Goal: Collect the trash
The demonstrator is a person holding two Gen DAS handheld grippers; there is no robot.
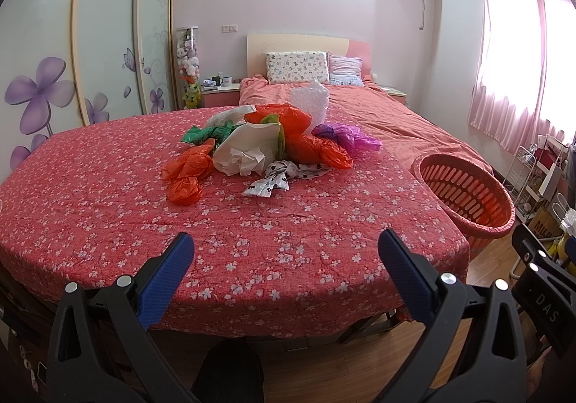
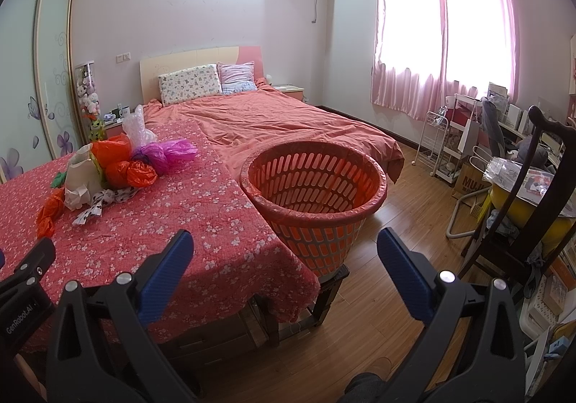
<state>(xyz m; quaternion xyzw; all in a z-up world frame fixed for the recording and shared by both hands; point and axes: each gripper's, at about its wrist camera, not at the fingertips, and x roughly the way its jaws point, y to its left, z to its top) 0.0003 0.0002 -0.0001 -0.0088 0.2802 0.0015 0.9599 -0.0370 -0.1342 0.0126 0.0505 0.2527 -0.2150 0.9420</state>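
Observation:
A heap of crumpled plastic bags (image 1: 266, 147) lies mid-table on the red flowered cloth (image 1: 108, 208): orange, green, white, purple, a black-and-white printed one and clear bubble wrap. The same trash heap (image 2: 111, 169) shows at the left of the right wrist view. An orange slotted basket (image 2: 316, 197) stands on a small dark stool by the table's right corner; the basket (image 1: 468, 194) is empty. My left gripper (image 1: 284, 251) is open over the table's near edge, well short of the heap. My right gripper (image 2: 284, 251) is open, facing the basket, holding nothing.
A bed (image 2: 273, 122) with an orange quilt and pillows lies behind the table. A wardrobe (image 1: 108, 43) lines the left wall. On the right stand a dark wooden chair (image 2: 532, 208), a white rack (image 2: 437, 140) and clutter. Bare wood floor (image 2: 396, 295) shows around the stool.

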